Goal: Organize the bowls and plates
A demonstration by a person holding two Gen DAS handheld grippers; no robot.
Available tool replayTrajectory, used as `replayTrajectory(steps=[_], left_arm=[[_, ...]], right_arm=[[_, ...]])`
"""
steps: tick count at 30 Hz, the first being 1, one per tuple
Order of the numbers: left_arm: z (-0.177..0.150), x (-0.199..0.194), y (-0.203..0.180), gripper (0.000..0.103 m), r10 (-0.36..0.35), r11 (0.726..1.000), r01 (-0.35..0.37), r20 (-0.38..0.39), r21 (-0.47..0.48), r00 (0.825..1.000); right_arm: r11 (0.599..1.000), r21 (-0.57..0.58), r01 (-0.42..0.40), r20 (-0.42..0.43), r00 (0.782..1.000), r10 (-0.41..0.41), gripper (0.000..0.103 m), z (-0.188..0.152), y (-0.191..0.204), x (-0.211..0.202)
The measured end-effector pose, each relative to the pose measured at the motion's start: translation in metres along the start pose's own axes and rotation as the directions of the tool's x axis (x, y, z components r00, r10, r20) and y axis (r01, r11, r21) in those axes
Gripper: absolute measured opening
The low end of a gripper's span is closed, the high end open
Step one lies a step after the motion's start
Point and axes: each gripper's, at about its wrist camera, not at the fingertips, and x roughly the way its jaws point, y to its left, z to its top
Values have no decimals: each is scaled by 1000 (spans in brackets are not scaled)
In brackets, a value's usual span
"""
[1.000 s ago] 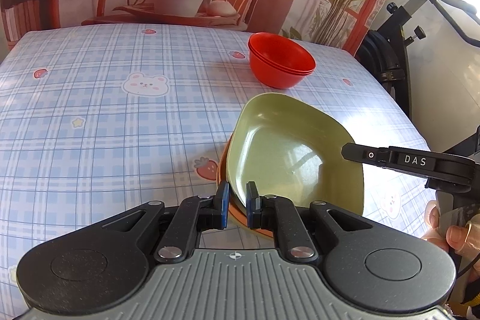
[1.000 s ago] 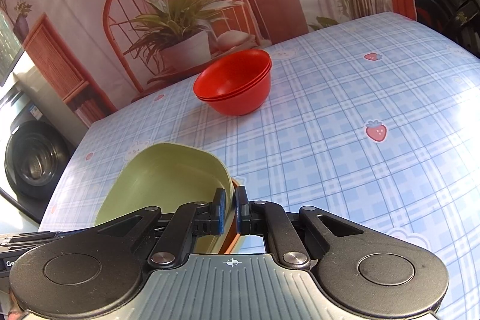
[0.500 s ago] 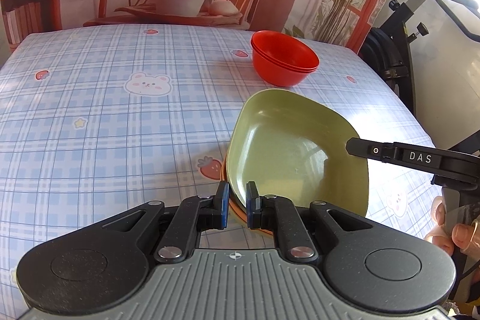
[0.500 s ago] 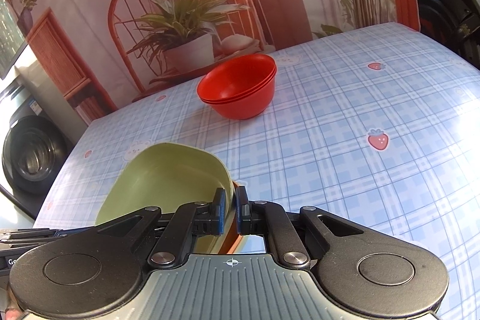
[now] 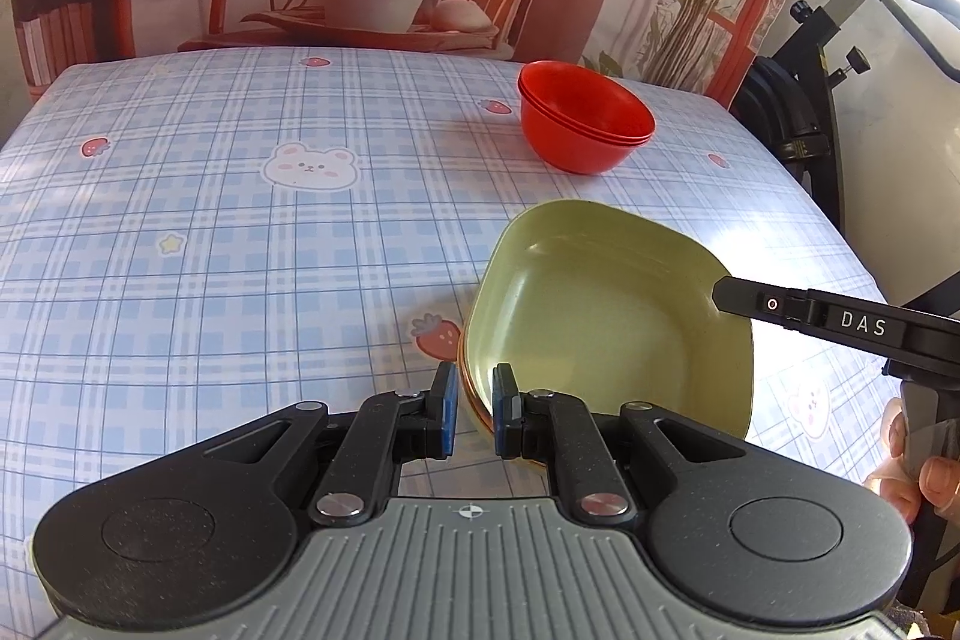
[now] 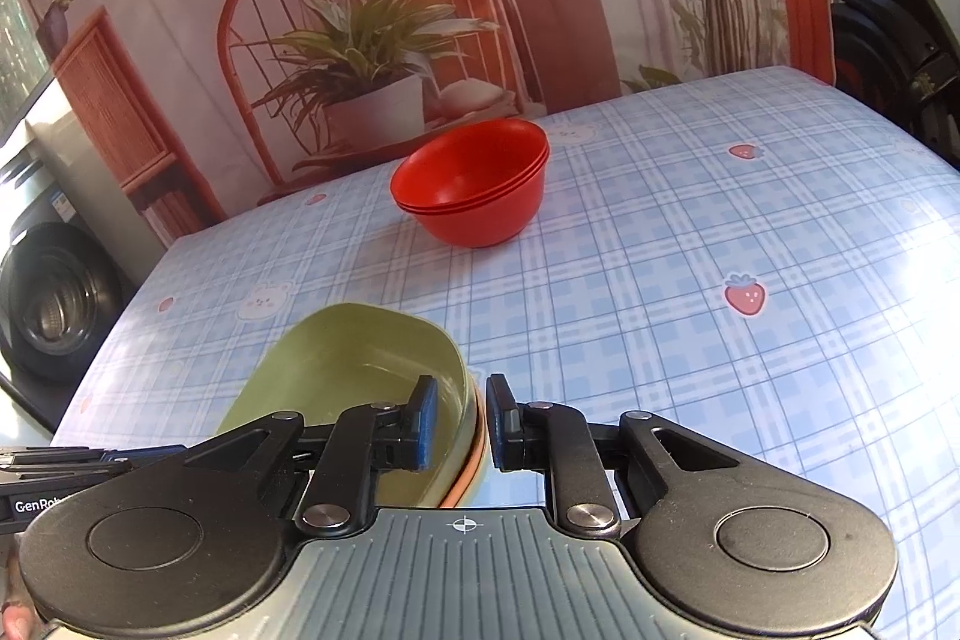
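Nearest, the left gripper [image 5: 475, 412] and the right gripper [image 6: 461, 418] each straddle the rim of a smooth, rounded-square green plate [image 5: 606, 316], jaws released with gaps showing on both. It sits nested on an orange plate [image 6: 474, 466], only an edge visible, on the glossy blue-checked desk [image 5: 240, 250]. Farther back stand three stacked round red bowls [image 5: 582, 127].

Both grippers' jaws wider than before: left gripper [image 5: 474, 409] and right gripper [image 6: 461, 421] parted around green plate [image 5: 606, 316] rim, pads apart from it, grip released
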Motion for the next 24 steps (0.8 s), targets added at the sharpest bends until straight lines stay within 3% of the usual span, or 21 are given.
replayTrajectory(steps=[6, 12, 24], left_arm=[[0, 0, 1, 13, 6, 1000, -6, 4, -7, 1000], [-1, 2, 2, 13, 5, 1000, -5, 0, -16, 1000], [-2, 0, 3, 18, 7, 1000, -7, 8, -28, 1000]], right_arm=[[1000, 19, 9, 21, 1000, -10, 16, 0, -6, -1], [995, 100, -18, 5, 1000, 18, 15, -4, -20, 3], [990, 136, -30, -19, 999, 33, 15, -7, -22, 12]])
